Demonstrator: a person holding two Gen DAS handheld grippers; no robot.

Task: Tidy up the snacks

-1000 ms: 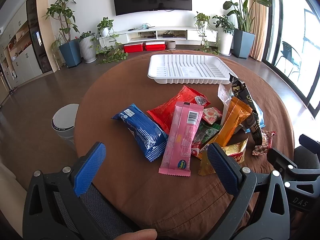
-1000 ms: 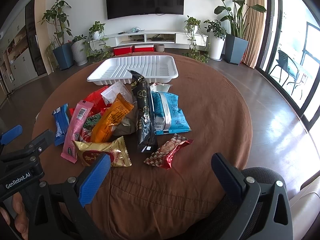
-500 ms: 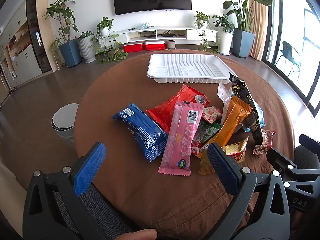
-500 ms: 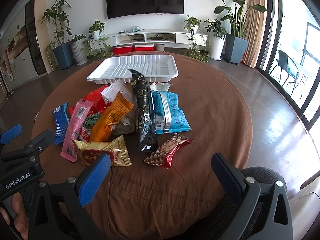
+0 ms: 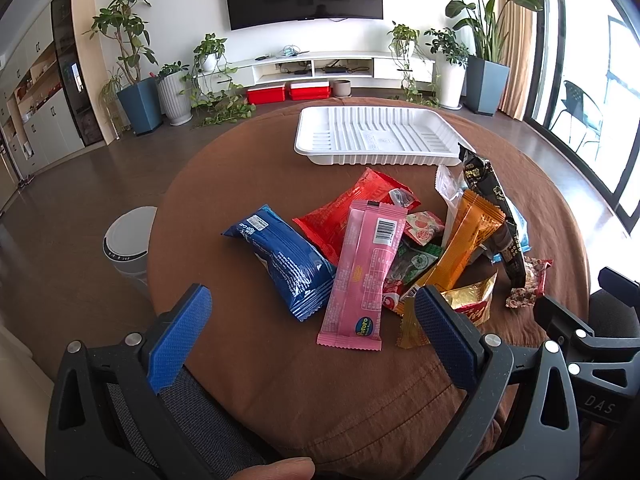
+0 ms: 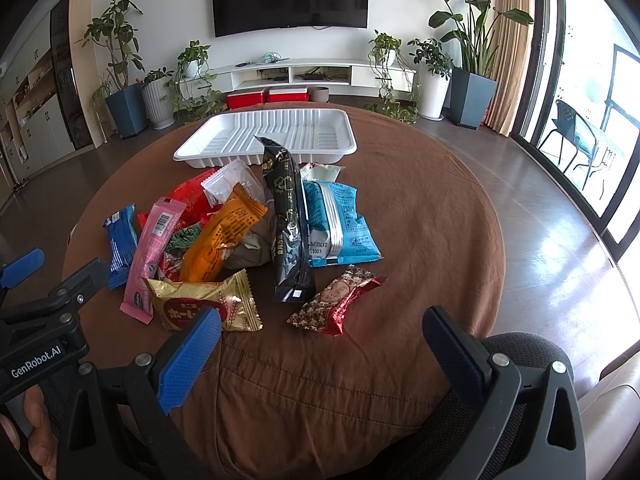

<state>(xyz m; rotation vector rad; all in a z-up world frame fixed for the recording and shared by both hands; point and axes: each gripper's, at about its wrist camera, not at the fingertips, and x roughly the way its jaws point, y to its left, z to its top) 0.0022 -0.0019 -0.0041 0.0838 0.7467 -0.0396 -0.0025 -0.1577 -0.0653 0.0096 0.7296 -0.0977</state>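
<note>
Round table under a brown cloth (image 6: 420, 216). White ribbed tray (image 6: 280, 132) at the far side, directly on the cloth. Nearer: overlapping snack pile, incl. blue packet (image 5: 280, 260), pink bar (image 5: 366, 264), gold packet (image 6: 204, 304), red foil snack (image 6: 340, 300), light-blue bag (image 6: 340, 224).

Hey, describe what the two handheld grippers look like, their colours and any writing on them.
Both look alike: black plastic frames with triangular cut-outs and silver rivets, each carrying two blue textured finger pads. The left gripper bears white "GenRobot.AI" lettering on its side, seen from the right wrist view. The right gripper shows embossed "DAS" on its body in the left wrist view. No cables are visible.
</note>
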